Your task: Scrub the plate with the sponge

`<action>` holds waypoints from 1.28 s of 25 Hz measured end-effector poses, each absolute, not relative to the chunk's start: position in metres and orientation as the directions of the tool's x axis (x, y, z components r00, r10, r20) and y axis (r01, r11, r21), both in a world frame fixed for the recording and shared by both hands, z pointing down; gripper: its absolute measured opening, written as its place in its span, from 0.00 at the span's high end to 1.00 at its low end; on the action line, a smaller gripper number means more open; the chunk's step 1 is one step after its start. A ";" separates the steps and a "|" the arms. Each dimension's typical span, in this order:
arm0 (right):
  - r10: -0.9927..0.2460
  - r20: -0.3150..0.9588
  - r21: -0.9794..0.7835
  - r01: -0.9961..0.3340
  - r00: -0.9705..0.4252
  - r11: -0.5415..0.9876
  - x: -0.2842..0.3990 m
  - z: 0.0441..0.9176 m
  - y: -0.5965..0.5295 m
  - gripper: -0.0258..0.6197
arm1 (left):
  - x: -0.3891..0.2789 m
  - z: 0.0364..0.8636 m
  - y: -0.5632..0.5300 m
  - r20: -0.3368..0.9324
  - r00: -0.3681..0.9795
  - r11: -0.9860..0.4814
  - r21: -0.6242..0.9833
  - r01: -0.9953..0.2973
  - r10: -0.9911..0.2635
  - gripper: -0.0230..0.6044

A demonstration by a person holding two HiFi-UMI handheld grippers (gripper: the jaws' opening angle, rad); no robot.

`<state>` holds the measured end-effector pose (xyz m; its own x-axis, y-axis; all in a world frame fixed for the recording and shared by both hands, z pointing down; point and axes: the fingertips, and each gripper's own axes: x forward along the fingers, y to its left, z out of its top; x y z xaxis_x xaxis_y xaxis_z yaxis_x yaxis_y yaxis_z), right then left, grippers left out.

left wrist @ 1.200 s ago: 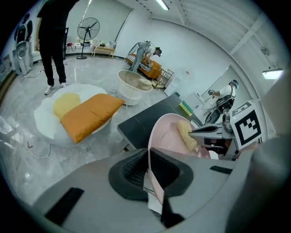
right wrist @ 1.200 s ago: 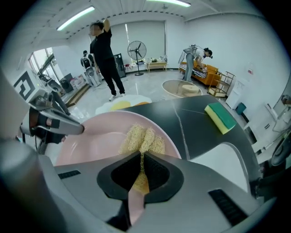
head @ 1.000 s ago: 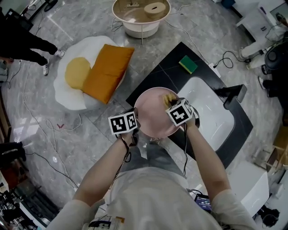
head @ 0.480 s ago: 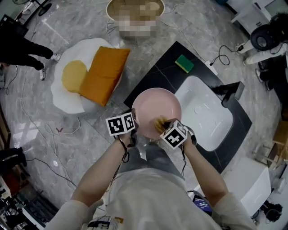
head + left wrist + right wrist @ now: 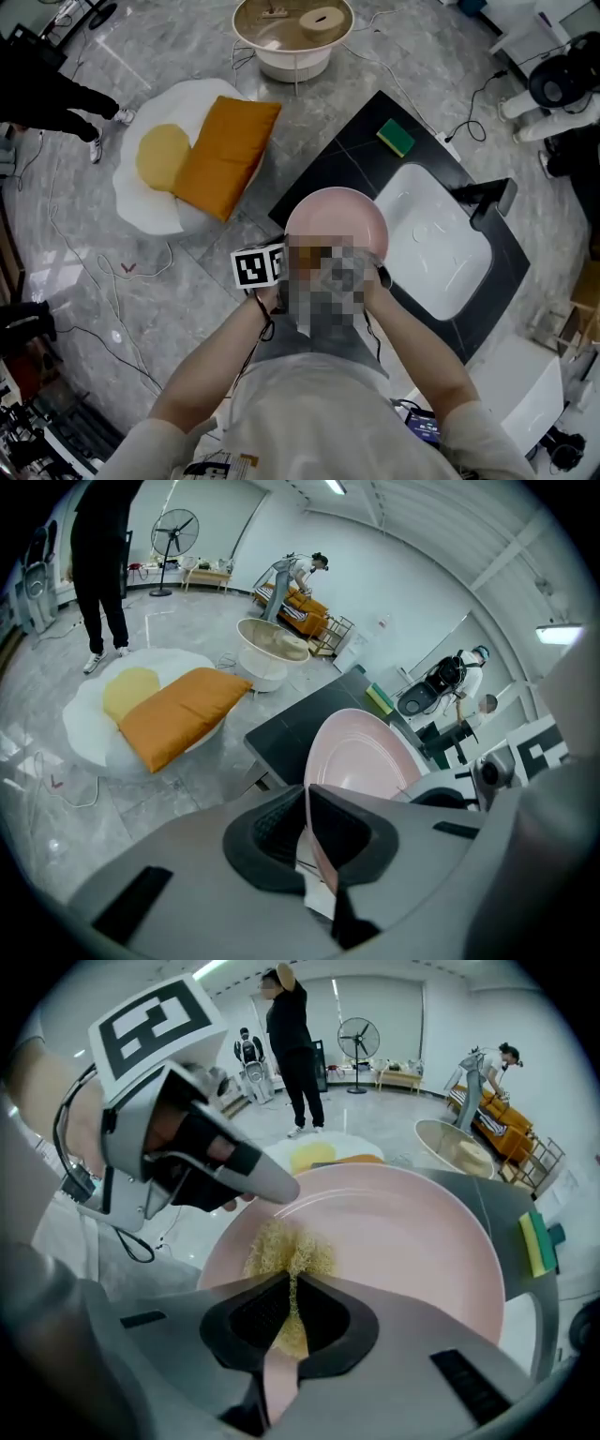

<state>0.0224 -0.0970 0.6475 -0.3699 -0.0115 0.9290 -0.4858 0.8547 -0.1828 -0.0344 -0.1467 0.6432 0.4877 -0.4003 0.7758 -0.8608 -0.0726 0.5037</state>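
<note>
**A:** What sits closest to you?

**B:** My right gripper (image 5: 291, 1312) is clamped on a pale yellow, stringy scrubbing sponge (image 5: 286, 1251). Its tuft presses on the face of the round pink plate (image 5: 403, 1232), low down on the side nearest me. My left gripper (image 5: 309, 836) is closed on that plate's rim and holds it tilted up on edge in the air.

**A:** Where is the plate against the sink?

**B:** In the head view it hangs over the near side of the black countertop (image 5: 328, 159). It is just beside the white sink basin (image 5: 441, 248), not in it.

**A:** How far along is the scrub?

**B:** Midway, I'd judge. The sponge is on the plate close to the rim, and the wide upper part of the face lies bare past it. I see no foam or dirt, so I cannot tell which parts are done. I reckon the far half needs covering.

**A:** Anything further off?

**B:** A green block sponge (image 5: 395, 136) lies untouched at the counter's far corner. An orange cushion (image 5: 225, 150) lies on the floor to the left.
</note>
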 end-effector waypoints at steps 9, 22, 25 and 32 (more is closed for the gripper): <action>-0.177 0.935 -0.015 -0.532 -0.308 0.847 0.036 0.644 -0.175 0.89 | -0.036 0.642 -0.145 0.762 0.514 -0.068 0.533 -0.843 -0.393 0.92; -0.141 0.985 0.073 -0.497 -0.101 0.865 0.127 0.641 -0.134 0.89 | -0.044 0.642 -0.146 0.767 0.491 -0.053 0.517 -0.854 -0.413 0.92; -0.075 0.991 0.014 -0.470 -0.111 0.883 0.124 0.641 -0.099 0.89 | -0.044 0.643 -0.147 0.761 0.493 -0.024 0.534 -0.845 -0.422 0.92; 0.041 0.966 -0.147 -0.408 -0.257 0.901 0.060 0.644 -0.045 0.89 | -0.043 0.643 -0.148 0.755 0.495 -0.008 0.545 -0.838 -0.431 0.92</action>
<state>0.0604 -0.0448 0.6437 -0.2569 0.0412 0.9656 -0.4080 0.9011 -0.1470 -0.0429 -0.1477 0.6431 0.4949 -0.4308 0.7547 -0.8383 -0.0080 0.5451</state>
